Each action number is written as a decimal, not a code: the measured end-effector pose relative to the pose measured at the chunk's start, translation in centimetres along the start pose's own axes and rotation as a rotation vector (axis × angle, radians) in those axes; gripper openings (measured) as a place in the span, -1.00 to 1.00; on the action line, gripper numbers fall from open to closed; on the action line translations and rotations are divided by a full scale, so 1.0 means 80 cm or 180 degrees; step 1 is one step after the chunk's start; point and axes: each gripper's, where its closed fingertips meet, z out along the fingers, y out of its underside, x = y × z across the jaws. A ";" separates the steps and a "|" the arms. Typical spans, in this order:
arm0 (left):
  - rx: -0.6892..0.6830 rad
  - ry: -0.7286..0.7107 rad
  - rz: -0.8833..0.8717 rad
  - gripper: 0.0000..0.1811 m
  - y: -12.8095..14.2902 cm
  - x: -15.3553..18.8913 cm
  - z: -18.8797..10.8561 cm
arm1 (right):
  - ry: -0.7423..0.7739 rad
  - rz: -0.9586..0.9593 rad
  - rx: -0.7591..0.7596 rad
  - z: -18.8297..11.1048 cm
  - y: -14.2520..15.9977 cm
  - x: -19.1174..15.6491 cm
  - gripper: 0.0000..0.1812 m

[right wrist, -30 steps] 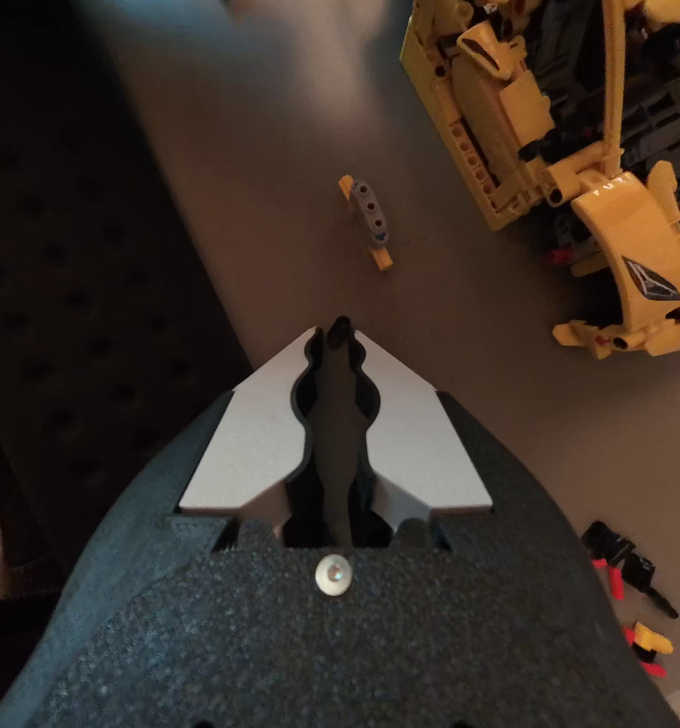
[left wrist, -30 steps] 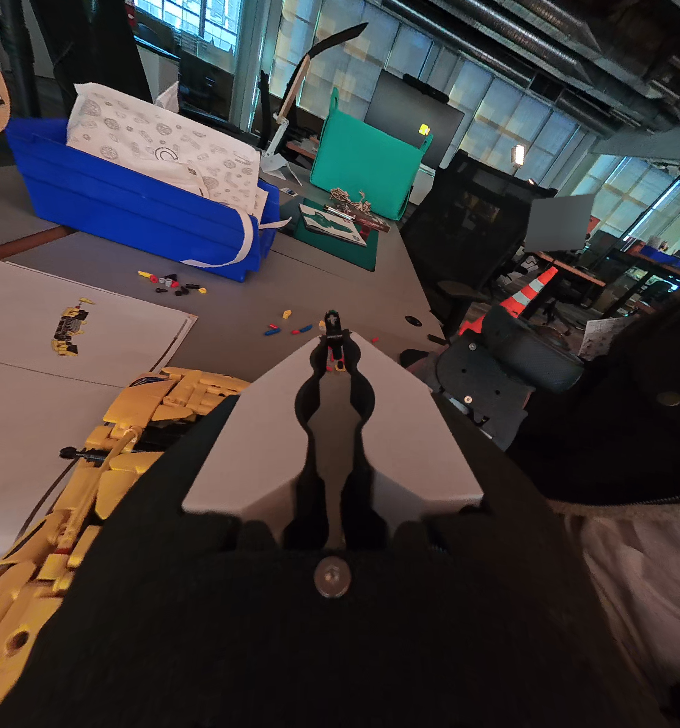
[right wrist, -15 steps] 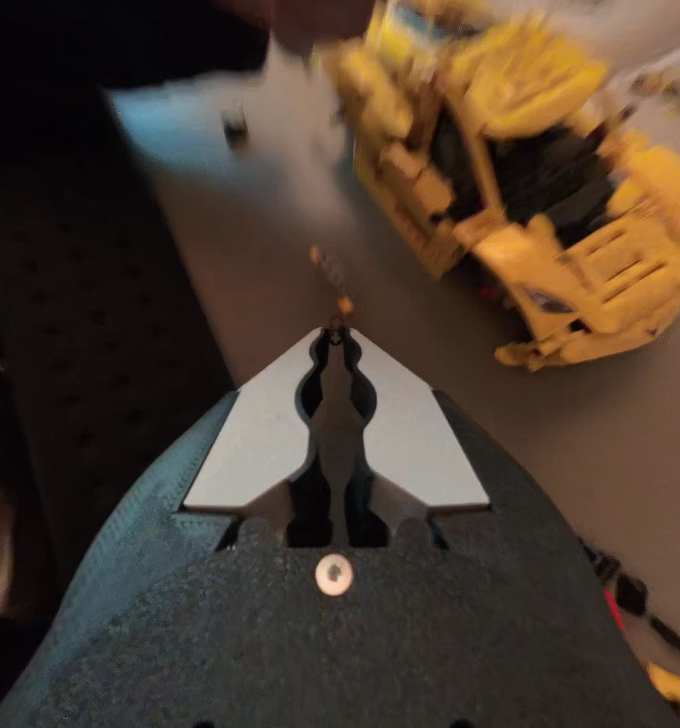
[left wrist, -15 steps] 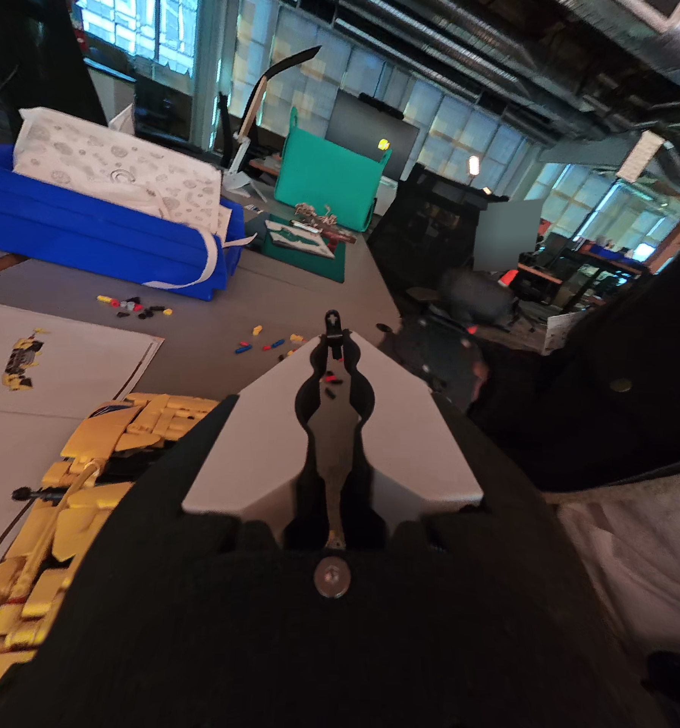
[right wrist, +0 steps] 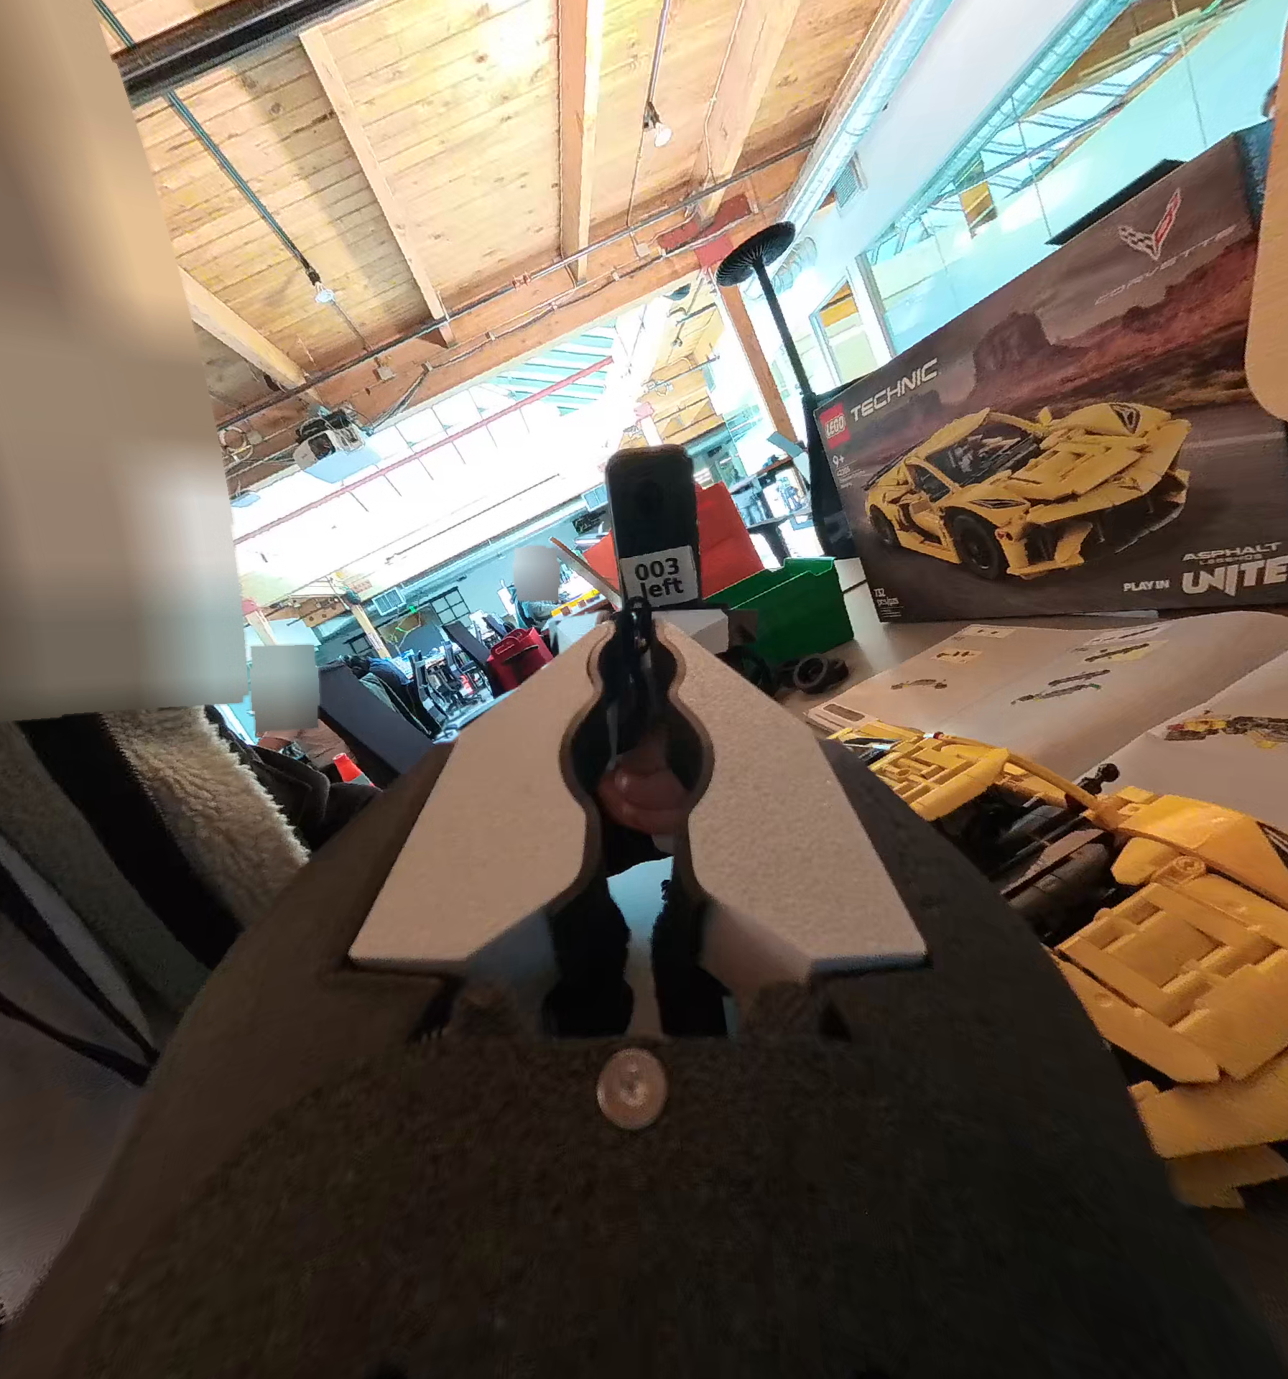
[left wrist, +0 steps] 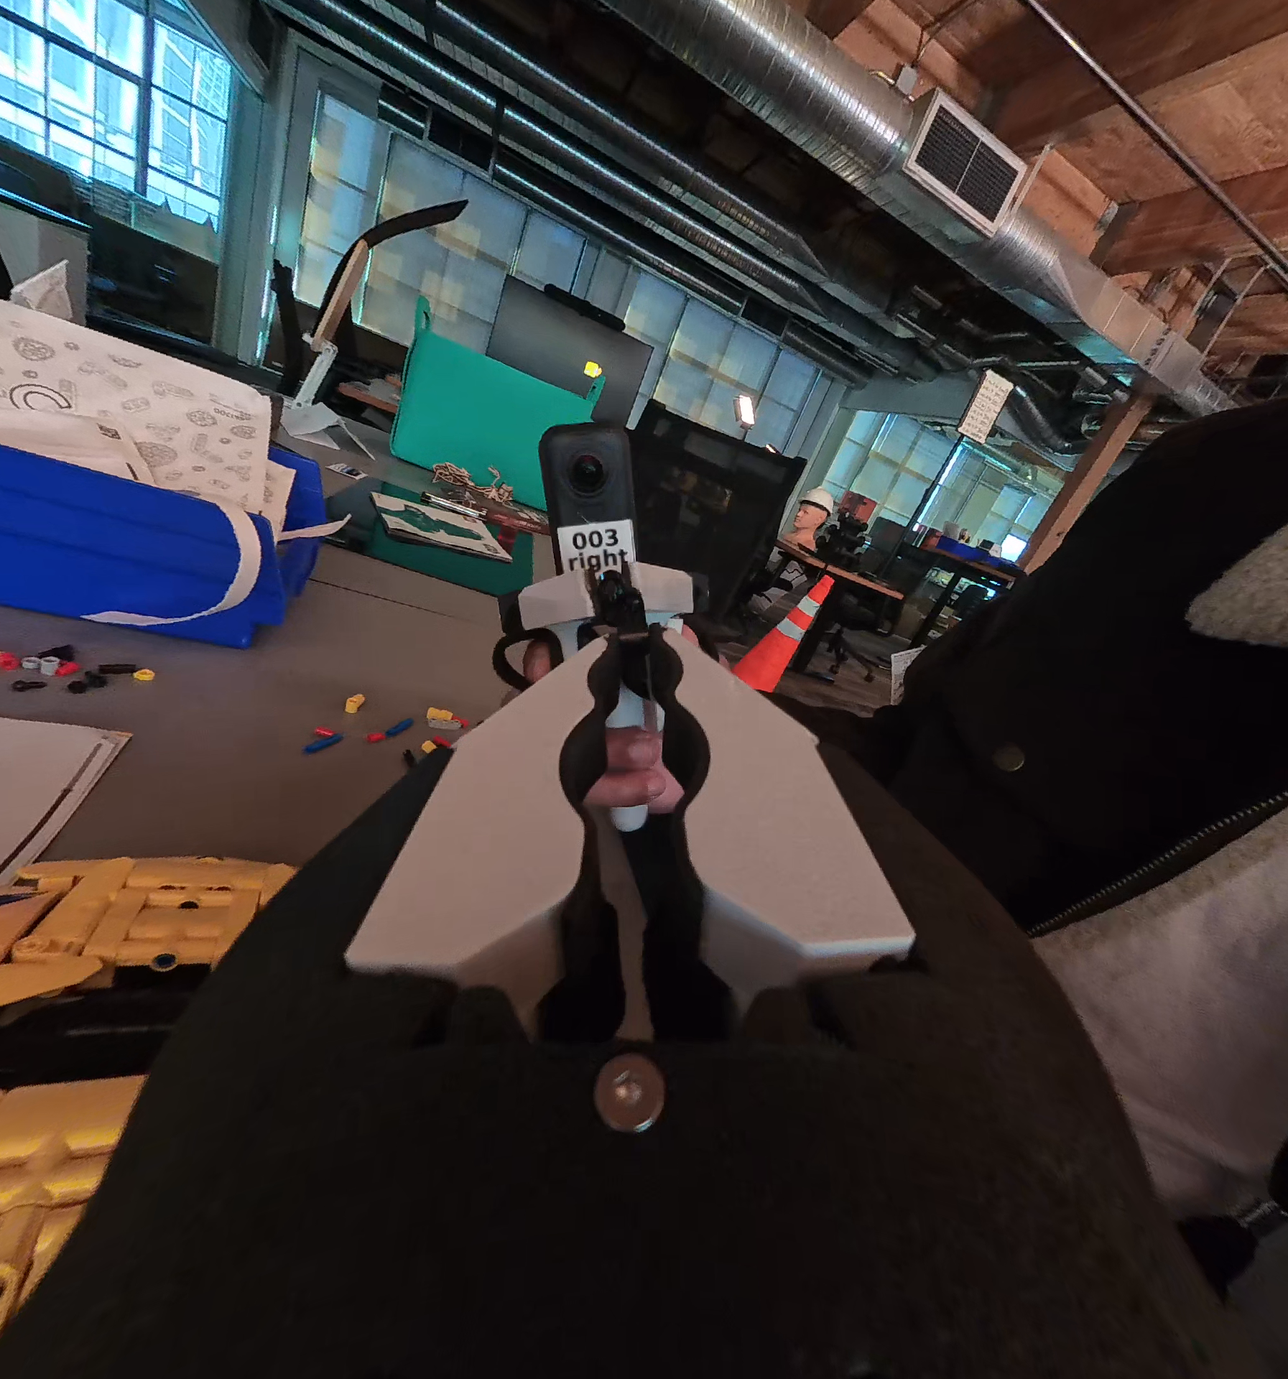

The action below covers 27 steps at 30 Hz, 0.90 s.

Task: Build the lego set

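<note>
Yellow everywhere: the half-built car (right wrist: pixel 1118 880) sits on the grey tabletop (left wrist: pixel 252 754), low and to the side of both sets of tongs, with the instruction booklet (right wrist: pixel 1036 671) open just behind it and the set's box (right wrist: pixel 1073 463) standing at the back. Loose little parts (left wrist: pixel 387 731) are scattered farther out, near the blue bin (left wrist: pixel 103 552).

Both tongs are lifted off the tabletop and pointed tip to tip. The left tongs (left wrist: pixel 629 634) look closed on a small black piece (left wrist: pixel 614 601), and the right tongs (right wrist: pixel 637 634) look closed too, with something small and black at their tips. It's too tiny and dark to say whether that's a second part or the same one held from both sides.

My guess is a mid-air join or handoff of a pin-sized part. Risky bit: the tips barely hold it, so any twist or a push that's off-axis could pop it out, and it would bounce off the tabletop edge or vanish into the car's black innards. Squeezing unevenly could also rotate the piece so nothing lines up.
</note>
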 end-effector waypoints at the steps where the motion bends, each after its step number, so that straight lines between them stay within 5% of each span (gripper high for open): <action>1: 0.0008 0.0000 -0.0002 -0.93 0.000 0.000 0.000 | 0.0004 -0.0009 -0.0006 -0.001 0.000 0.000 -0.94; 27: 0.0489 0.0095 -0.0630 -0.93 -0.012 -0.011 0.004 | 0.0196 -0.0405 0.0192 -0.002 -0.010 0.002 -0.92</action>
